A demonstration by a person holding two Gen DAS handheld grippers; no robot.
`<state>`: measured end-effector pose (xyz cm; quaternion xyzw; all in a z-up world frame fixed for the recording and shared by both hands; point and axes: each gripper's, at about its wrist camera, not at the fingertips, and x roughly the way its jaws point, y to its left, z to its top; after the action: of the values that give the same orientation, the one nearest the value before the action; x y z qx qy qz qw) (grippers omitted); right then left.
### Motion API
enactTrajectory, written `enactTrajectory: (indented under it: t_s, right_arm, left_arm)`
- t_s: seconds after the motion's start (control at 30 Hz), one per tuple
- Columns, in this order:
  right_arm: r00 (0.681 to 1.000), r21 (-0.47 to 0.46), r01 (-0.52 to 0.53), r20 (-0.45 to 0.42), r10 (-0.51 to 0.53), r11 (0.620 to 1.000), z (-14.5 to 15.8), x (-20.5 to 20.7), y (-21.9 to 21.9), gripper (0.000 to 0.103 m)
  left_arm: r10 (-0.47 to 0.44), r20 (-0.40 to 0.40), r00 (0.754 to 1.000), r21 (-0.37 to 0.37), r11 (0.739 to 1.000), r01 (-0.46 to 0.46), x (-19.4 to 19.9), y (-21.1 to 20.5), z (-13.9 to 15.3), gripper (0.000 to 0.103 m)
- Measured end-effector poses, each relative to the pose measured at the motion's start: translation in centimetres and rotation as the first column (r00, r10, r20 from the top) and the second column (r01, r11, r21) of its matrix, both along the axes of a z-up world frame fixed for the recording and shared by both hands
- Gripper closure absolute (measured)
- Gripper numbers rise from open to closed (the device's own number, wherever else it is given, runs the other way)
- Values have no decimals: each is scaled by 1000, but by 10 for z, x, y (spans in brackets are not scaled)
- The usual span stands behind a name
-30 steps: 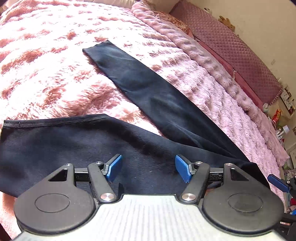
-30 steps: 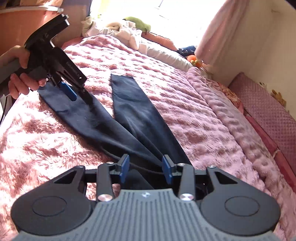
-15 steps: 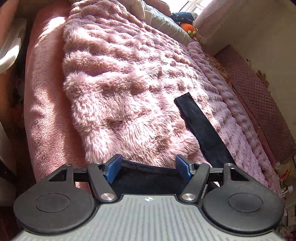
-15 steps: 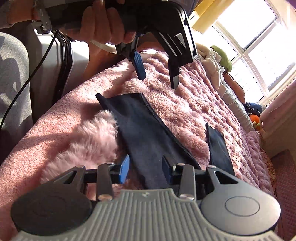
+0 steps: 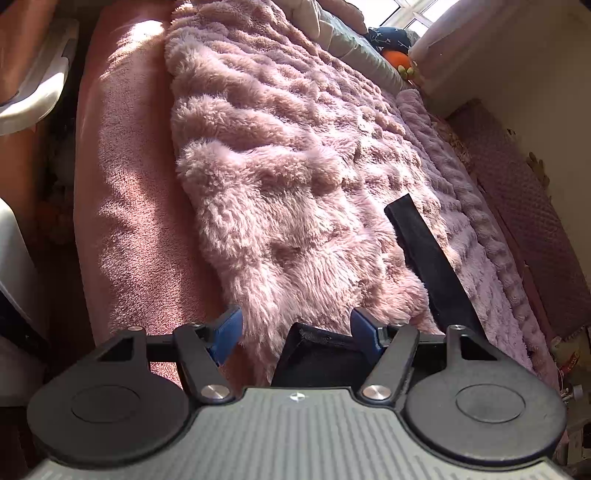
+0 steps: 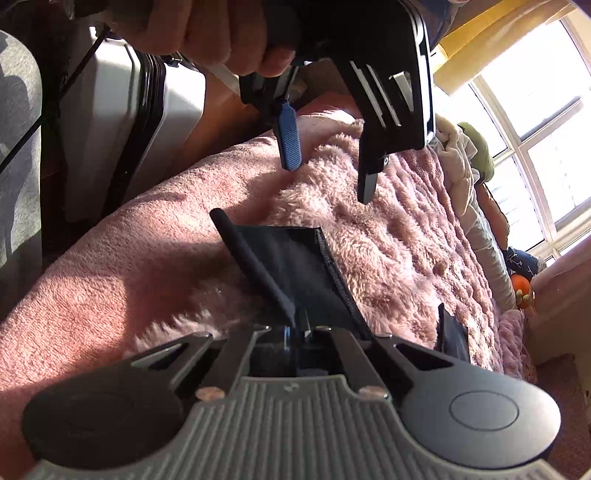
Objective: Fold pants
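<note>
Dark navy pants (image 6: 295, 258) lie on a fluffy pink blanket (image 5: 288, 166). In the right wrist view my right gripper (image 6: 295, 328) is shut on a raised fold at the edge of one pant leg. The left gripper (image 6: 328, 181), held by a hand (image 6: 221, 33), hovers open just above that leg's hemmed end. In the left wrist view my left gripper (image 5: 297, 325) is open, with the corner of the leg's end (image 5: 321, 354) below it, near the right finger and touching neither pad. The other leg (image 5: 424, 251) stretches away on the right.
The bed's edge with a smooth pink cover (image 5: 122, 221) runs along the left. A white suitcase (image 6: 122, 122) stands beside the bed. Pillows and plush toys (image 5: 397, 59) sit at the far end under a window (image 6: 535, 92). A quilted maroon panel (image 5: 524, 206) lines the right wall.
My right gripper's jaws have closed on the fold of the pant leg. Both grippers swung from the middle of the pants to the leg's end by the bed's edge.
</note>
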<state>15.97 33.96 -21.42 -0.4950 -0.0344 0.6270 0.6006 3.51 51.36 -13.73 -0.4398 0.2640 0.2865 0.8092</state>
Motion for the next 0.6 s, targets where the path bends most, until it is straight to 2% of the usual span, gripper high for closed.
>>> enactTrajectory:
  t_s: [0.1,0.13,0.17,0.2,0.27,0.3,0.37,0.4,0.47,0.53,0.6]
  right_arm:
    - [997,17,51,-65,-49,999,20,18,1,103]
    - [991,28,85,-109,-82,996,31,29,2,103]
    - [981,45,119,-158,-111,992,42,41,3,103]
    - [970,55,146,-204,-132,988,52,52,4,103]
    - [942,75,187,-296,-157,980,73,81,8,103]
    - [929,71,193,-335,-159,979,80,93,10,103]
    - [897,59,197,-414,-156,979,97,123,19,103]
    - [886,57,195,-439,-151,979,103,135,22,103]
    - [857,57,190,-497,-137,980,114,163,31,103]
    - [820,58,186,-558,-123,981,122,198,44,103]
    - [796,55,188,-593,-120,981,122,227,55,103]
  left_arm:
    - [-1,8,1000,14,1000,1,-2,0,0,26]
    - [4,21,1000,47,999,-5,-4,-1,2,26]
    - [8,23,1000,97,995,-10,-4,-3,7,26]
    - [13,0,1000,218,976,-13,-1,-10,15,26]
    - [37,-30,999,384,923,-23,8,-22,23,25]
    - [46,-30,999,416,909,-29,15,-23,24,25]
    - [28,32,999,348,937,-38,25,-15,19,26]
    - [12,104,994,259,965,-39,32,-5,13,26]
    - [-22,216,976,131,991,-6,51,8,5,26]
    - [-77,274,959,111,993,48,74,13,4,26]
    - [-77,236,969,138,989,45,98,6,3,26]
